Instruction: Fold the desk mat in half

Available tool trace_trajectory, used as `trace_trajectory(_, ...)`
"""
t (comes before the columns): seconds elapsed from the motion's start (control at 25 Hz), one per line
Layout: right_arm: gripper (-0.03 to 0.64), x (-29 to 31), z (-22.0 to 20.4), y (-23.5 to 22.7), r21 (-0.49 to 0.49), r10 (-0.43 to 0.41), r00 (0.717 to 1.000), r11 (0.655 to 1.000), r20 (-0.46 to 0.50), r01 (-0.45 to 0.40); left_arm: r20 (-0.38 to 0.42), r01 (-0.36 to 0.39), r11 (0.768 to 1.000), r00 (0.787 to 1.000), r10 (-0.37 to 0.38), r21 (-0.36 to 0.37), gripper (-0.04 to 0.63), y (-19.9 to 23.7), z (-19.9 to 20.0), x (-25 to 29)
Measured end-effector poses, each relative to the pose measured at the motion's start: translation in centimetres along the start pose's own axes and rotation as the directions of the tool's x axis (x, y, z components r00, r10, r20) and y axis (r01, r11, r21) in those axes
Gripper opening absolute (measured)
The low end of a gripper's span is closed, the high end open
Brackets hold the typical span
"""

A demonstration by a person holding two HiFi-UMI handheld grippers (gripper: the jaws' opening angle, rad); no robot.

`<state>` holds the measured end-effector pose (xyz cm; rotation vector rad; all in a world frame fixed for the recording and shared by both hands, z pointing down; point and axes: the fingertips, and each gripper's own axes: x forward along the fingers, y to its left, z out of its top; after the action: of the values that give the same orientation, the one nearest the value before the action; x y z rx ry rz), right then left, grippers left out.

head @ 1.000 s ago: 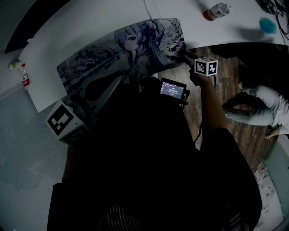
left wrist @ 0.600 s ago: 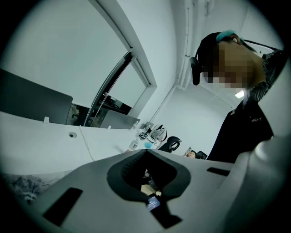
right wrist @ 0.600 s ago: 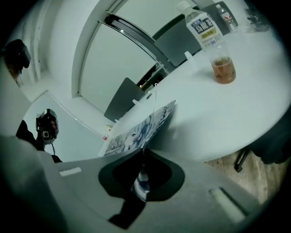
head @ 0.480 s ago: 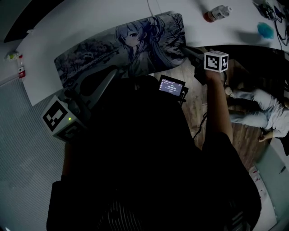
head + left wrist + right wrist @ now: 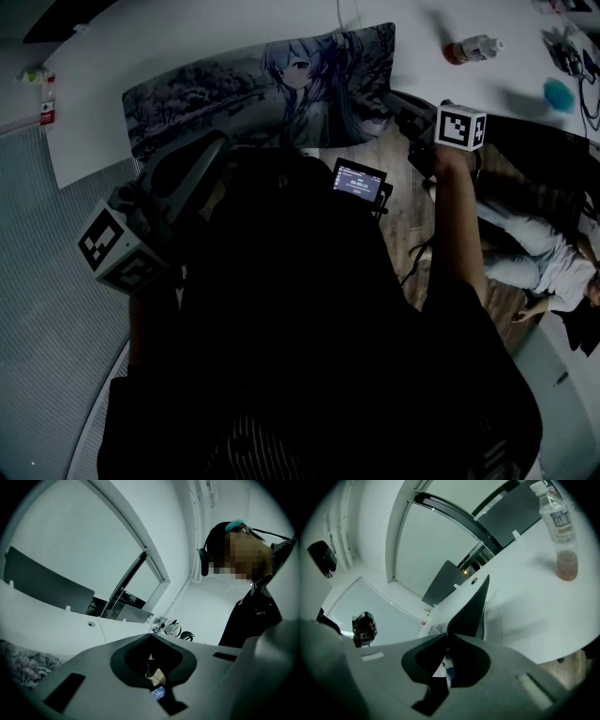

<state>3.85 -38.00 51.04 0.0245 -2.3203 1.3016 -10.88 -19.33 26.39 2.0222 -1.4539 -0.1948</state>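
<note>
At one o'clock the right claw (image 5: pixel 388 97) grips the mat (image 5: pixel 234 94) by its corner to fold it; at ten o'clock the left claw (image 5: pixel 222 143) is clenched beside its edge.

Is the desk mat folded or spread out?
Mostly spread: desk mat lies open on the table, one corner lifted in the right gripper.
</note>
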Motion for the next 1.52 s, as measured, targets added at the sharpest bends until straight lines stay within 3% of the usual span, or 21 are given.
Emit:
trace_trajectory(0.12, 0.021, 1.0, 0.4, 0.2, 0.022, 0.016, 1.0, 1.0, 0.024, -0.016, 0.029, 0.026, 1.0, 0.999, -0.026, -0.005, 0.005, 0.3, -0.1, -1.3)
trace_trajectory(0.36, 0.021, 1.3, 0.9, 1.8, 0.04, 0.04, 0.996, 0.998, 0.076, -0.043, 0.038, -0.001, 1.0, 0.999, 0.001, 0.008, 0.005, 0.8, 0.6, -2.2)
trace_trajectory(0.64, 0.021, 0.9, 1.4, 4.0, 0.093, 0.06, 0.985, 0.993, 0.163, -0.076, -0.063, 0.091, 0.995, 0.994, -0.088, 0.04, 0.005, 1.2, 0.6, -1.2)
trace_trajectory(0.8, 0.02, 1.0, 3.0, 6.3, 0.068, 0.095, 0.974, 0.991, 0.206, -0.111, -0.049, 0.104, 0.994, 0.994, -0.102, 0.037, 0.005, 2.4, 2.1, -1.6)
trace_trajectory(1.16, 0.02, 2.6, 4.7, 9.2, 0.071, 0.038, 0.971, 0.996, 0.234, -0.056, 0.018, 0.073, 0.996, 0.997, -0.074, 0.056, 0.005, 7.1, 5.9, -6.6)
trace_trajectory(1.32, 0.02, 5.0, 5.5, 11.3, 0.043, 0.045, 0.97, 0.997, 0.237, -0.057, 0.054, 0.058, 0.996, 0.997, -0.062, 0.07, 0.005, 9.4, 7.0, -9.4)
trace_trajectory(1.52, 0.02, 9.9, 6.5, 13.9, 0.013, -0.011, 0.978, 1.0, 0.208, 0.009, 0.082, 0.068, 0.996, 0.994, -0.072, 0.055, 0.005, 14.7, 8.9, -14.5)
